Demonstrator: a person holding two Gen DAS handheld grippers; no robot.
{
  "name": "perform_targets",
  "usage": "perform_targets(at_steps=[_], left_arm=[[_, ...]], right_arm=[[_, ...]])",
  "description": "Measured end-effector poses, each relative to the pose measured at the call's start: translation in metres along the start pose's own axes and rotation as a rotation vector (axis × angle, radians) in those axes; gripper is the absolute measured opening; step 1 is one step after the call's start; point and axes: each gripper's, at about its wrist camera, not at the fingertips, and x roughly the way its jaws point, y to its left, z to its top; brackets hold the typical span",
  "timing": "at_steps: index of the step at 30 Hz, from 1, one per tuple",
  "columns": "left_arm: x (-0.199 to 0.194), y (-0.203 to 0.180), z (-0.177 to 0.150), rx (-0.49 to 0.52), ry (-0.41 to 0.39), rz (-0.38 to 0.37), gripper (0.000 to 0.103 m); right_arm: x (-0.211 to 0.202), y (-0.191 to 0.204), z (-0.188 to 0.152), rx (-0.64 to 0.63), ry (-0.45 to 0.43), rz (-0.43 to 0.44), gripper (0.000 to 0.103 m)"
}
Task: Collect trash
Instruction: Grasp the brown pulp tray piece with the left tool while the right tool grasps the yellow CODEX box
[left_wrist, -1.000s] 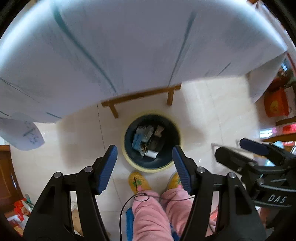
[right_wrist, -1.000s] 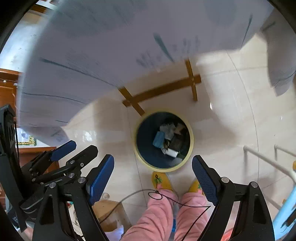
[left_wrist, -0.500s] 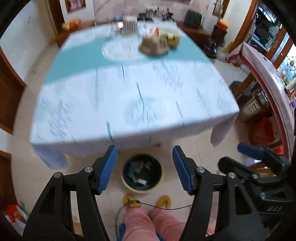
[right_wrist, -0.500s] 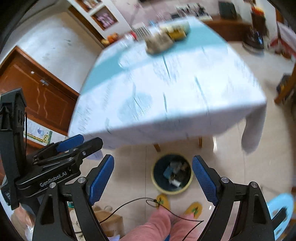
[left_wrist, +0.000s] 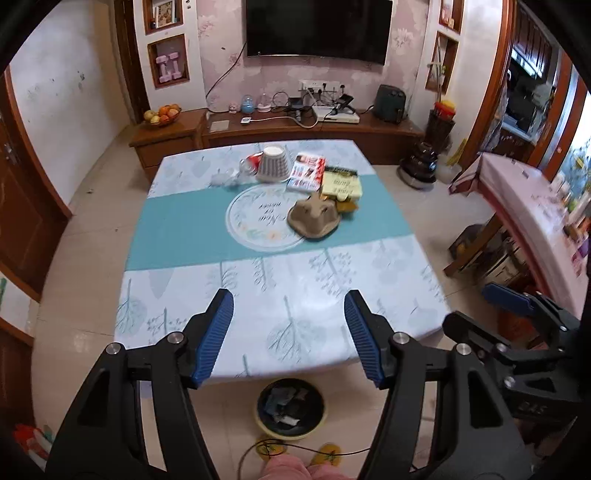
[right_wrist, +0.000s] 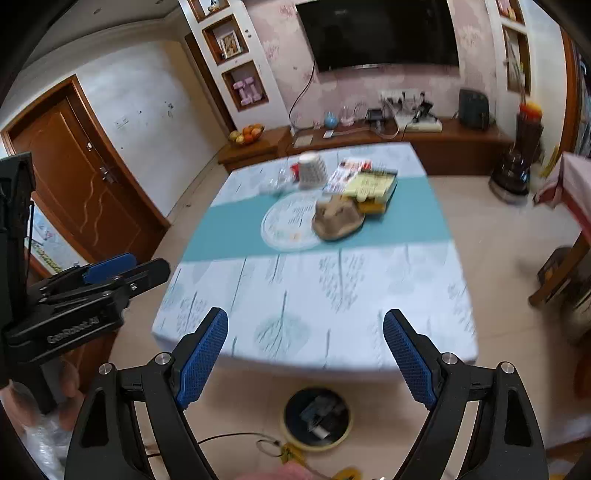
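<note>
A round bin (left_wrist: 258, 413) (right_wrist: 286, 428) with a yellow rim stands on the floor below the table's near edge, with scraps inside. On the table's far half lie a brown pulp tray (left_wrist: 314, 220) (right_wrist: 338, 219), a yellow box (left_wrist: 340, 183) (right_wrist: 373, 183), a red leaflet (left_wrist: 307, 172), an upturned white cup (left_wrist: 273, 164) (right_wrist: 312, 170) and crumpled clear wrap (left_wrist: 227, 179). My left gripper (left_wrist: 289, 314) and my right gripper (right_wrist: 306, 334) hover high over the near edge, both open with nothing between the fingers.
The table (left_wrist: 295, 288) wears a pale cloth with a teal band. A low TV cabinet (left_wrist: 295, 129) lines the far wall; a wooden door (right_wrist: 85, 177) is on the left. A second covered table (left_wrist: 532, 206) stands right. Pink trouser legs and yellow slippers (left_wrist: 271, 450) are below.
Both grippers rose from just above the bin to well over the table and tilted up. The tabletop and far wall came into view, and the bin shrank to the bottom.
</note>
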Motion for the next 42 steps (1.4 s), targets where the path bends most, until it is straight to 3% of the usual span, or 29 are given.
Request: perform_targets(at_steps=[5,11,17,23,26,31,38,42], left_arm=[[0.003,0.0,0.039,0.05,-0.025,0.003,0.06],[0.049,-0.003,0.081,0.141,0.009,0.015,0.06],[0.12,-0.009,0.105,0.141,0.089,-0.043,0.06],[0.202,-0.025,0.118,0.144,0.186,-0.073,0.06],[0.248,-0.035,0.126,0.141,0.227,-0.073,0.06],[0.324,-0.05,0.138,0.14,0.316,-0.062,0.06],[0.401,-0.051,0.146,0.089,0.394,-0.043,0.06],[0.419,-0.05,0.146,0.092,0.418,-0.05,0.06]], right_arm=[[-0.002,-0.006,0.047,0.0,-0.03,-0.061,0.087],[0.009,-0.033,0.098,0.067,-0.032,-0.155,0.087],[0.05,-0.079,0.132,0.186,0.009,-0.111,0.085],[0.126,-0.14,0.158,0.295,0.096,-0.012,0.085],[0.182,-0.181,0.177,0.361,0.165,0.074,0.085],[0.279,-0.234,0.197,0.439,0.279,0.146,0.085],[0.389,-0.27,0.212,0.49,0.404,0.206,0.085],[0.427,-0.271,0.21,0.51,0.45,0.241,0.085]])
